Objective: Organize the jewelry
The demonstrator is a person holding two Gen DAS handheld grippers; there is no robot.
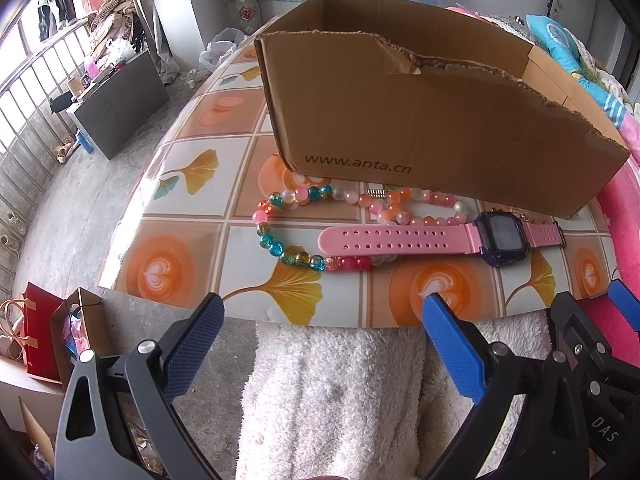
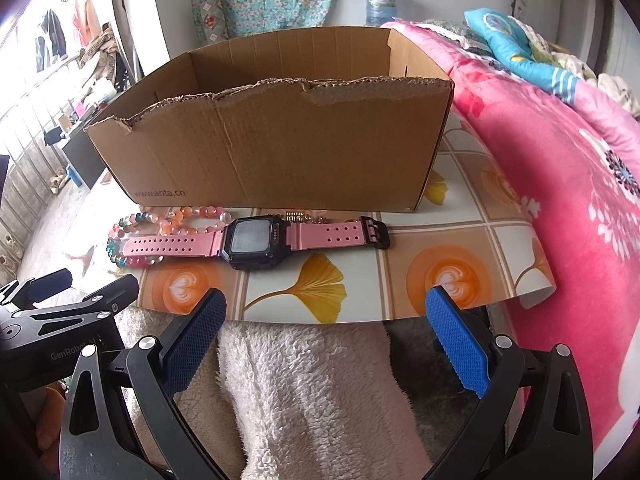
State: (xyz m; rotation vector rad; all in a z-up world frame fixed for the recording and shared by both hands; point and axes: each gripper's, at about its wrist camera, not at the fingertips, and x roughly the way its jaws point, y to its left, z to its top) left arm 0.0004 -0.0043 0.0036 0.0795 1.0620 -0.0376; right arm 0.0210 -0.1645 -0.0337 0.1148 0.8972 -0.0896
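Nothing has gone into the cardboard box (image 2: 280,144) as far as either camera can tell, so we are right at the start of this one. Both sets of tongs hang back off the near edge of the worktop (image 2: 460,248), over a fluffy white fabric, and neither is touching any jewelry.

Left tongs (image 1: 324,312): spread wide, nothing between the blue pads. Right tongs (image 2: 326,304): same story, wide apart and holding nothing (you can also see them poking in at the right edge of the left camera).

Now the pieces. A pink-strapped digital watch (image 2: 252,242) lies flat and stretched out on the tiled worktop cover, just in front of the box's near wall. Under and beside its long strap sits a multicoloured bead necklace (image 1: 280,248), looped loosely, with a paler pink and orange bead string (image 1: 404,204) tucked between the watch and the box. Behind the watch head there is a small gold-coloured chain piece (image 2: 298,216), too small to name with confidence.

The box stands open-topped with a torn front rim, and its floor is hidden from both views, so I cannot say it is empty, only that nothing shows above the rim.

My read: everything visible is still to be lifted, and the watch, lying on top of the beads, looks like the sensible first pick.
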